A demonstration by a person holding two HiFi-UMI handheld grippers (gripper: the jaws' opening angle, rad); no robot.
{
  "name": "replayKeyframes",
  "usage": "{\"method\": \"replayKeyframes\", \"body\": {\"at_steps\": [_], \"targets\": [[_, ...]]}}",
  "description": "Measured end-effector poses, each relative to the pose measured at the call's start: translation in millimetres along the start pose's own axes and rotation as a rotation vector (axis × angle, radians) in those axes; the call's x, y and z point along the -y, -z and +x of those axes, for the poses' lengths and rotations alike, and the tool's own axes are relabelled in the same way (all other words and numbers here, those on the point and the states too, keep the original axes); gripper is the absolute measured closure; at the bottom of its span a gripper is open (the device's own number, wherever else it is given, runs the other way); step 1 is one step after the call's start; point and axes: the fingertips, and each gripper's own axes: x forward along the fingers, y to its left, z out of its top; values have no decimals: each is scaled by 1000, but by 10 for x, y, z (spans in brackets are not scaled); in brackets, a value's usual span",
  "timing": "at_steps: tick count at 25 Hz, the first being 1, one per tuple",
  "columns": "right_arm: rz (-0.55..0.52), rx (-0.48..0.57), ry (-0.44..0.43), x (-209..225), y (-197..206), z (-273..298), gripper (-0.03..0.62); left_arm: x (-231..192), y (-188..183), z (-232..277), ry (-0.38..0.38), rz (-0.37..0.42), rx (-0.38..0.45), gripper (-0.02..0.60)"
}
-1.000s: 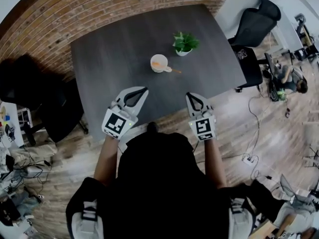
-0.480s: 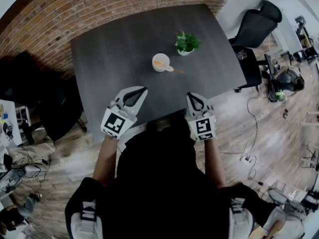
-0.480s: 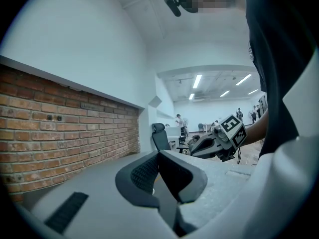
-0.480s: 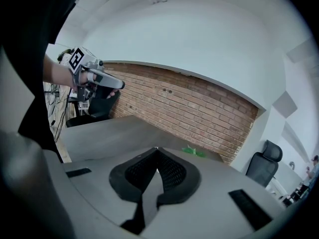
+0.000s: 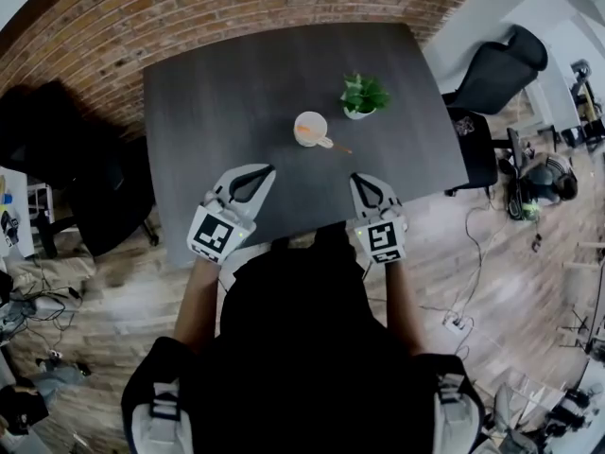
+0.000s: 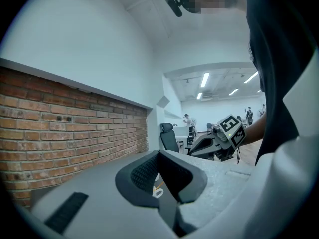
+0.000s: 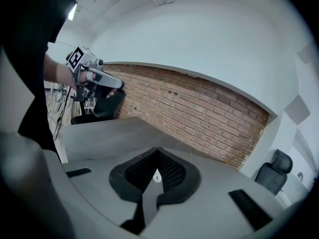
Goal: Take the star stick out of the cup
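White cup (image 5: 310, 128) on the dark table (image 5: 217, 93), ahead of both grippers, holds the orange star stick (image 5: 329, 143) leaning over its right rim; the left gripper (image 5: 269, 169) and right gripper (image 5: 357, 179) are closed on nothing, so the right should open, pinch the protruding end and lift along its lean.

An open office: brick wall (image 5: 189, 8), dark table (image 5: 236, 93), swivel chairs (image 5: 496, 64), floor cables (image 5: 473, 253), ceiling strip lights (image 6: 204, 79).

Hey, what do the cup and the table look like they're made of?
Cup: probably glazed ceramic, going by its smooth white rim, though plastic is possible. Table: dark grey wood or laminate, matt, with faint streaky grain.
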Motion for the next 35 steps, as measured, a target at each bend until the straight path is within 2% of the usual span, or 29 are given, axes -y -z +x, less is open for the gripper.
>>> {"method": "replayKeyframes", "body": {"at_steps": [10,15,30,35], "targets": [[7,-6,-98,297,155,369,594,-190,-92,287,-96,0,-23,580],[-6,9,-164,351,260,573,594,-240,-61,429,-130,-12,-65,580],[26,-69,-189,429,712,793,592,-223,67,616,-117,-24,-113,580],[35,-107,-210,385,856,818,561,-198,56,683,-115,-22,-117,580]]}}
